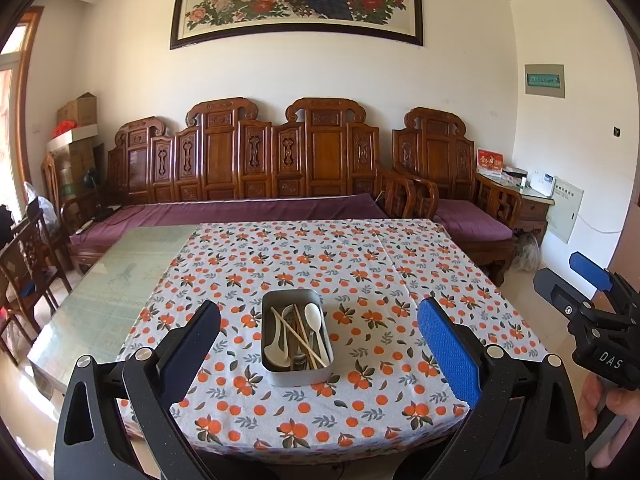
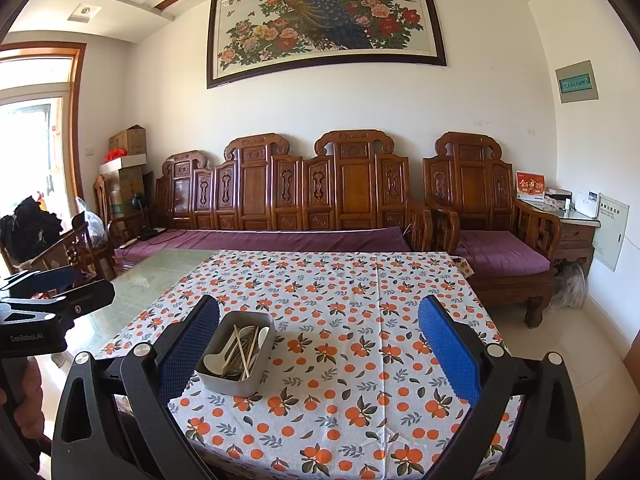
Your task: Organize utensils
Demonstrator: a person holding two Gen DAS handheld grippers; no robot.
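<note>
Hovering wide apart and empty, the left gripper (image 1: 318,344) and right gripper (image 2: 320,344) are flanking the utensil-filled metal tin (image 1: 297,372) on the tablecloth (image 1: 360,264).

Tin (image 1: 297,374): matt grey metal. Spoons (image 1: 313,314): glossy white, probably plastic or ceramic. Chopsticks (image 1: 298,338): pale wood. Tablecloth (image 1: 360,264): printed matt cloth. Counter (image 1: 120,280): bare part glossy glass. Fingers (image 1: 448,352): black plastic, textured blue pads.
</note>
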